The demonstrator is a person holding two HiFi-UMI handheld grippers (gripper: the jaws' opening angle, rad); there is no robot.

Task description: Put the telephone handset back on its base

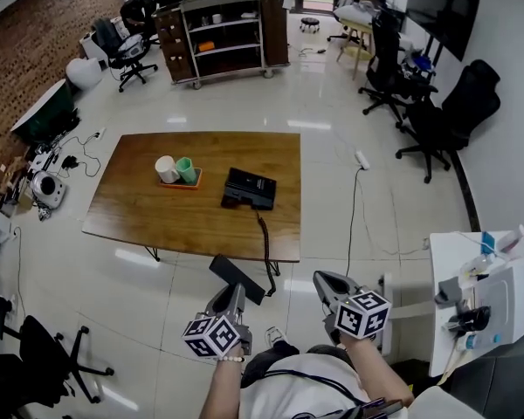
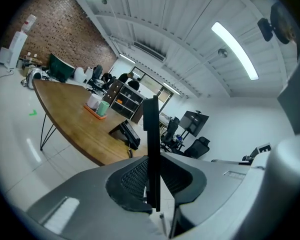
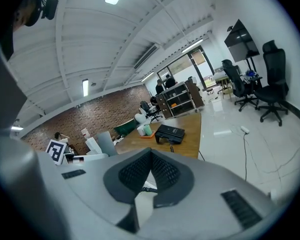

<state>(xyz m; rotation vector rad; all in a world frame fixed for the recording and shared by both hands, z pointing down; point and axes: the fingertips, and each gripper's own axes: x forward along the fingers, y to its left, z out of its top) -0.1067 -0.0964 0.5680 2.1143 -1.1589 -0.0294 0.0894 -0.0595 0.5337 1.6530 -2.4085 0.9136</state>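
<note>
The black telephone handset (image 1: 237, 278) hangs in the air in front of the table's near edge, with my left gripper (image 1: 231, 293) shut on it. In the left gripper view the handset (image 2: 151, 149) stands edge-on between the two pads. Its curly cord (image 1: 264, 238) runs up over the table edge to the black base (image 1: 250, 188), which sits on the right half of the brown wooden table (image 1: 148, 221). The base (image 2: 126, 133) lies well ahead of the left gripper. My right gripper (image 1: 325, 279) hovers beside the left one, shut and holding nothing. Its view shows the base (image 3: 170, 132) far off.
An orange tray with a white and a green cup (image 1: 179, 171) sits left of the base. A power strip (image 1: 361, 160) and its cable lie on the floor to the right. Black office chairs (image 1: 437, 120) stand at the far right, a shelf cart (image 1: 223, 37) behind, and a white desk (image 1: 472, 278) at my right.
</note>
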